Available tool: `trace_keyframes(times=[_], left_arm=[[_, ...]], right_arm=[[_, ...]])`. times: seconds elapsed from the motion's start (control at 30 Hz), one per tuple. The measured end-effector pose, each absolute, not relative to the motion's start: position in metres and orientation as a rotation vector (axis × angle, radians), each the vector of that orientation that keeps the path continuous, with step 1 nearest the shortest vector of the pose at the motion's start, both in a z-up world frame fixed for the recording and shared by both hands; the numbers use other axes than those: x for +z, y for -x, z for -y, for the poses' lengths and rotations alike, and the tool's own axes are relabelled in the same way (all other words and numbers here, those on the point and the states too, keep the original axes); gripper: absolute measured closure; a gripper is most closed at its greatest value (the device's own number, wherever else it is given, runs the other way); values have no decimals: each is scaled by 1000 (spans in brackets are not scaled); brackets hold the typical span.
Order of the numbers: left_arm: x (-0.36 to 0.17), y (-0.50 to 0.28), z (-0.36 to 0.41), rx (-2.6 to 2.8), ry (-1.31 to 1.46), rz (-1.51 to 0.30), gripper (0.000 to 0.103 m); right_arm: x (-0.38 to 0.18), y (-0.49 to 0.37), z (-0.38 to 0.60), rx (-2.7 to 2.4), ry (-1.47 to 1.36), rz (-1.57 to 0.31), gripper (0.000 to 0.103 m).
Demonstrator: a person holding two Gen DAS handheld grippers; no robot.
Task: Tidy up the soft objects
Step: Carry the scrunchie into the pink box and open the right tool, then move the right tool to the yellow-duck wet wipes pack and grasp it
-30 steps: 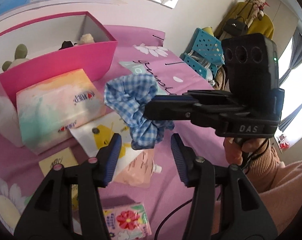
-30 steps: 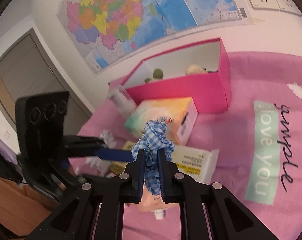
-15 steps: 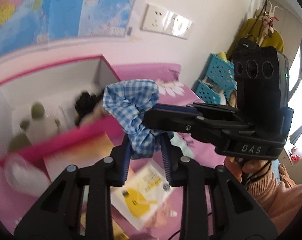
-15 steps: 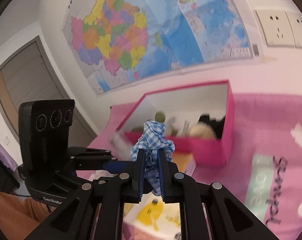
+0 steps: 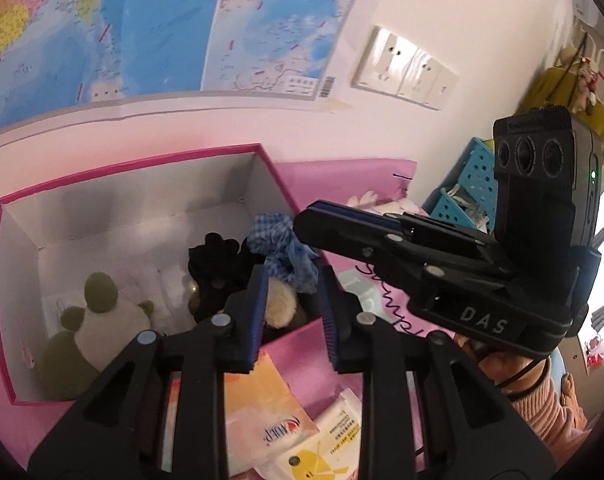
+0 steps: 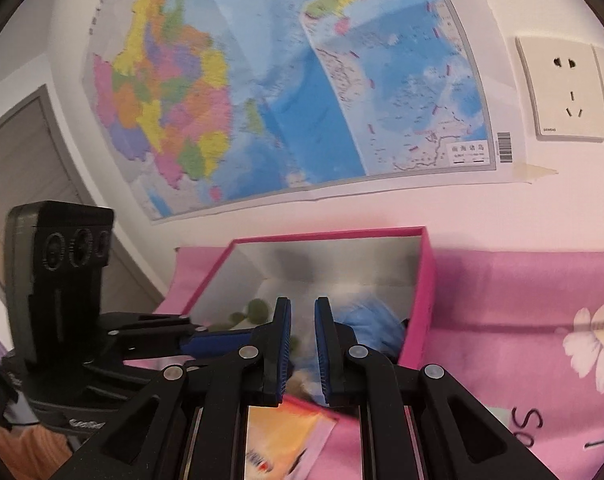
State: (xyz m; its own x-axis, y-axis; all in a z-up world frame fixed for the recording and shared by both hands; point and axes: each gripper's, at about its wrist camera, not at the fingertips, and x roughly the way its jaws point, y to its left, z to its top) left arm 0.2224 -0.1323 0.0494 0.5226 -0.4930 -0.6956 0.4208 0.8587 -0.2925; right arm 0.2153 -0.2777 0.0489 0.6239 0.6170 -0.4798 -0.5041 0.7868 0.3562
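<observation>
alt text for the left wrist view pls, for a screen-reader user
A blue gingham scrunchie lies inside an open pink box, on a black plush and beside a green-eared plush toy. The open left gripper points at it, empty, and the right gripper reaches in from the right. A map hangs on the wall behind.

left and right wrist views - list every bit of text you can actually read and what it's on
"DAS": side of the right gripper.
"SIEMENS": foot of the wall socket.
Part of a black script phrase on the pink bedsheet: mostly hidden.
Tissue pack logo: inverted, unclear.
Wall map labels and legend: too small.
Left gripper lettering: cut off.
</observation>
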Motion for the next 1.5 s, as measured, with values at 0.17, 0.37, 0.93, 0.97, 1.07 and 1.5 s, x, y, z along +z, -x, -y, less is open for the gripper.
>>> trace_keyframes(times=[0.17, 0.37, 0.93, 0.97, 1.07, 1.5], left_arm=[[42, -229, 133, -504, 82, -880, 75], [43, -211, 124, -500, 76, -846, 75], [20, -102, 95, -546, 3, -801, 52], [16, -99, 94, -550, 1, -807, 52], [2, -89, 93, -555, -1, -844, 52], [-46, -75, 105, -583, 13, -994, 52]], right_arm=[[36, -234, 276, 623, -198, -658, 91], [28, -227, 290, 605, -244, -659, 88], [-16, -128, 328, 682, -280, -779, 52], [-24, -125, 328, 677, -279, -803, 52], [-54, -116, 329, 662, -290, -891, 52], [-91, -108, 317, 673, -308, -968, 50]])
